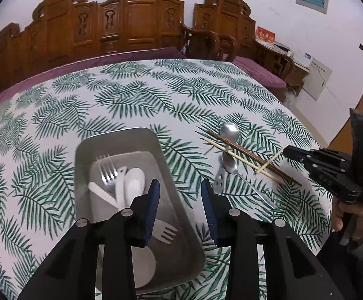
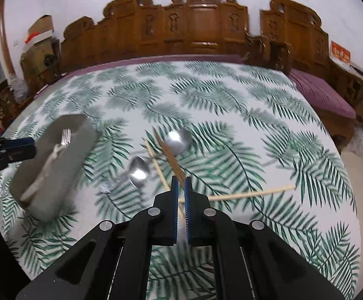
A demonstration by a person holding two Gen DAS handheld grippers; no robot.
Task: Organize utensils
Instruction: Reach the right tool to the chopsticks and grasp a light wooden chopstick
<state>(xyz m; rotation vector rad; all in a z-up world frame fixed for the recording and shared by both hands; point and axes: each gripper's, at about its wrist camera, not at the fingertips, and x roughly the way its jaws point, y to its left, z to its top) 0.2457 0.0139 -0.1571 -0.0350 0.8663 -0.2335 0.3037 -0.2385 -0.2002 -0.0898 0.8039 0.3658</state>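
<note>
1. We had the loose utensils still out on the cloth: two shiny steel spoons, one larger [image 1: 229, 132] and one smaller [image 1: 229, 166], a pair of dark brown wooden chopsticks [image 1: 254, 158], pale bamboo chopsticks [image 1: 234, 156] crossed over them, and a small steel fork [image 1: 219, 180] lying beside the tray.
2. We judged the steel spoons stiff, smooth and likely slippery; best pinched across the narrow handle, not the rounded bowl.
3. We reckoned the chopsticks light, rigid and apt to roll or pivot; a hold near mid-length looked safest, one stick at a time where they cross.
4. One pale stick [image 2: 251, 193] lay apart, angled out to the right of the heap.
5. The rectangular grey metal tray [image 1: 121, 140] sat just left of the pile, already holding a steel fork [image 1: 107, 170], a white plastic spoon [image 1: 135, 182] and a white plastic fork [image 1: 165, 231].
6. Our left gripper [image 1: 180, 187] hung over the tray's right wall, jaws parted with nothing between them.
7. Our right gripper [image 2: 180, 182] pointed down at the brown chopsticks' near end, blue pads all but together; no stick was visibly caught between them, though the blur made that hard to confirm.
8. All of it rested on the white tablecloth printed with green palm fronds [image 1: 131, 95], with the carved wooden bench [image 1: 131, 17] behind.
</note>
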